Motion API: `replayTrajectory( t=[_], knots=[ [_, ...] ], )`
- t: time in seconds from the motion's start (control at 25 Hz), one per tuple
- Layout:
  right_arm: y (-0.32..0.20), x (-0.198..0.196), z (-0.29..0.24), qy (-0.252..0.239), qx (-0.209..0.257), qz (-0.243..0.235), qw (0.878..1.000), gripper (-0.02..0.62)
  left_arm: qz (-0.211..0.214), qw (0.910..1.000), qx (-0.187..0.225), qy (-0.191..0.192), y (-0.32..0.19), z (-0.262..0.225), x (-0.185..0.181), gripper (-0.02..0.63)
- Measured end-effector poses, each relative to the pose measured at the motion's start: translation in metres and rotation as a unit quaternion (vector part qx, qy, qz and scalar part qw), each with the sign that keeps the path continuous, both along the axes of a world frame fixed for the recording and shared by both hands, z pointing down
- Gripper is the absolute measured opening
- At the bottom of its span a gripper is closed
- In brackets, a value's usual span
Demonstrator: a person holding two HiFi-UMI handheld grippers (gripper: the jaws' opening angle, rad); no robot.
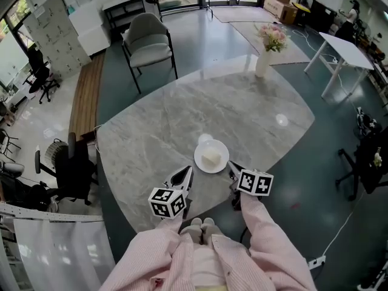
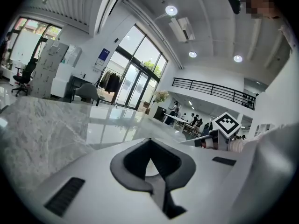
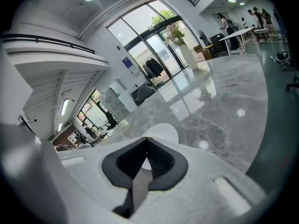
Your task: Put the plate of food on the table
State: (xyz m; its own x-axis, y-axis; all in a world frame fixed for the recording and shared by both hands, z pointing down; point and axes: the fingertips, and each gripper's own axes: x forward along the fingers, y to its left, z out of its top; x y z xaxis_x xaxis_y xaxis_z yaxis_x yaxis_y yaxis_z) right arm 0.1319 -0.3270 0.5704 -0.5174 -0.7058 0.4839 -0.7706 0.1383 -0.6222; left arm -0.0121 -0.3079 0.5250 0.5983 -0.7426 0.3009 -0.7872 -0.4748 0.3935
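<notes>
- The plate (image 1: 211,156) sits flat on the grey marble table (image 1: 254,111), close to its near edge, with a pale block of food (image 1: 210,159) on it.
- The right gripper (image 1: 232,169) is just beside the plate's near-right rim, its jaws pressed together and empty.
- The left gripper (image 1: 187,173) is near the plate's left side, also closed on nothing.
- A vase of flowers (image 1: 267,52) stands at the far edge.

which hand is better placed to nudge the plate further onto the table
Right, probably: the right tool sits nearest the plate rim, and the plate lies straight ahead of it. Its jaws are shut.
</notes>
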Motion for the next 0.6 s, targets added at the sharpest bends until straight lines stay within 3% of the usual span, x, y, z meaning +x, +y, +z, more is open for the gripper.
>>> replayTrajectory(
  t=[0.32, 0.6],
  knots=[
    [0.004, -0.001, -0.053, 0.008, 0.104, -0.030, 0.994, 0.006, 0.000, 0.9983, 0.058, -0.008, 0.005, -0.040, -0.009, -0.005],
    [0.012, 0.000, -0.101, -0.015, 0.183, -0.027, 0.983, 0.006, -0.013, 0.9935, 0.110, -0.028, 0.009, -0.066, -0.026, -0.005]
  ],
)
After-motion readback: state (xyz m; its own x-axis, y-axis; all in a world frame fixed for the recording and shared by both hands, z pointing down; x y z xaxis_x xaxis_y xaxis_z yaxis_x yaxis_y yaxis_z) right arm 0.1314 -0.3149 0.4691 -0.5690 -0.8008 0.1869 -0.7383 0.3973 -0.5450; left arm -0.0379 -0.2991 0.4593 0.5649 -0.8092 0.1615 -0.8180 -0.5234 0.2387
